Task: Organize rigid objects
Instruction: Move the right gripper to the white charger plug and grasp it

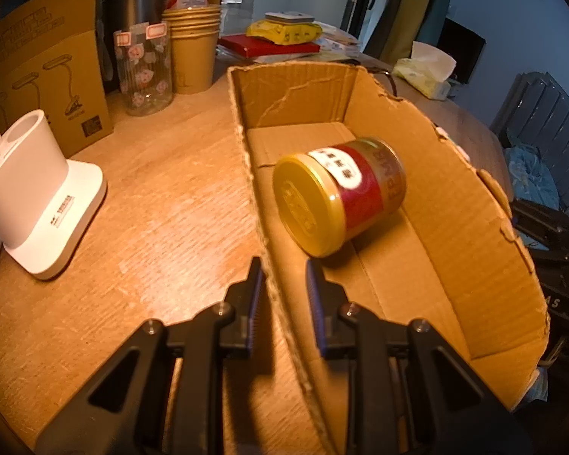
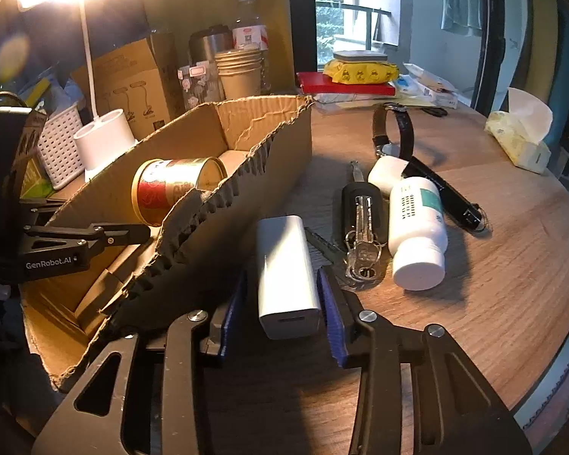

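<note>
A torn cardboard box (image 1: 474, 227) lies on the wooden table with a red and gold can (image 1: 337, 197) on its side inside. My left gripper (image 1: 283, 263) is shut on the box's left wall, one finger on each side. The right wrist view shows that gripper (image 2: 144, 233) at the box's (image 2: 246, 174) far wall, with the can (image 2: 174, 189) above it. My right gripper (image 2: 282, 275) straddles a white power bank (image 2: 286, 265) lying just right of the box. Its blue pads stand close beside the power bank, with a slim gap on the left.
Right of the power bank lie keys (image 2: 360, 250), a black fob (image 2: 360, 201), a white pill bottle (image 2: 417, 227), a black stick (image 2: 447, 193) and a wristwatch (image 2: 392, 129). A tissue pack (image 2: 519, 140) sits far right. Left of the box stand a white lamp base (image 1: 38, 197), paper cups (image 1: 193, 49) and a glass jar (image 1: 144, 72).
</note>
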A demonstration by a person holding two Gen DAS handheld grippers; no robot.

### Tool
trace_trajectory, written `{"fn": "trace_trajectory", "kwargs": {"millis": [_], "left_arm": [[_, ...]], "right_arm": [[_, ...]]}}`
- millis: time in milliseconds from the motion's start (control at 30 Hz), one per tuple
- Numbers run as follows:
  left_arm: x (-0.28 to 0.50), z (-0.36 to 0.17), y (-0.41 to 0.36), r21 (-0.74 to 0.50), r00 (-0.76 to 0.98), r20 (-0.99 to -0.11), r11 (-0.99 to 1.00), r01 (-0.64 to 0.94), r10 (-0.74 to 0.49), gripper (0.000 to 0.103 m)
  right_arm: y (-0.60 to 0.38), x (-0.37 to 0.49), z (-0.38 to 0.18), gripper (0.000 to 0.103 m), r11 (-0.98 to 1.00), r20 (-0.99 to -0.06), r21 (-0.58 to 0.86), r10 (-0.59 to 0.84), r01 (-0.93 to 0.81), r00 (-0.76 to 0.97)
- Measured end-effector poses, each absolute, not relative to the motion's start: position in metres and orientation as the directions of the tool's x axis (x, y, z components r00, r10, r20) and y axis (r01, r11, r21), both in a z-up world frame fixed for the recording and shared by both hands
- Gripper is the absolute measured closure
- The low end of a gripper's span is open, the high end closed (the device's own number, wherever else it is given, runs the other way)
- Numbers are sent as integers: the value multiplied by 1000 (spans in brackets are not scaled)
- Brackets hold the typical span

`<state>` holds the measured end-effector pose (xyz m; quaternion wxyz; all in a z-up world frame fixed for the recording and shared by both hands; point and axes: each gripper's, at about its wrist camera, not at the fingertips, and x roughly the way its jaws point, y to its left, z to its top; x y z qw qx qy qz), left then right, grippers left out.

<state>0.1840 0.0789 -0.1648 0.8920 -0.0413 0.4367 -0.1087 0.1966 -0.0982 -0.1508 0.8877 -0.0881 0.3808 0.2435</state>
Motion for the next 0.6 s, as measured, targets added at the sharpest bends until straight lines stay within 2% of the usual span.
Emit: {"fn": "trace_trajectory", "kwargs": {"millis": [67,600], "left_arm": [[184,-165,79,-169,595,-770,973,158,-230,79],[185,-165,81,-166,596,-771,974,157,-227,79]], "right_arm": [[-96,197,-152,73,865,-721,17,359,-502,592],[-98,184,-139,74,861,-695,-17,356,-509,625]]}}
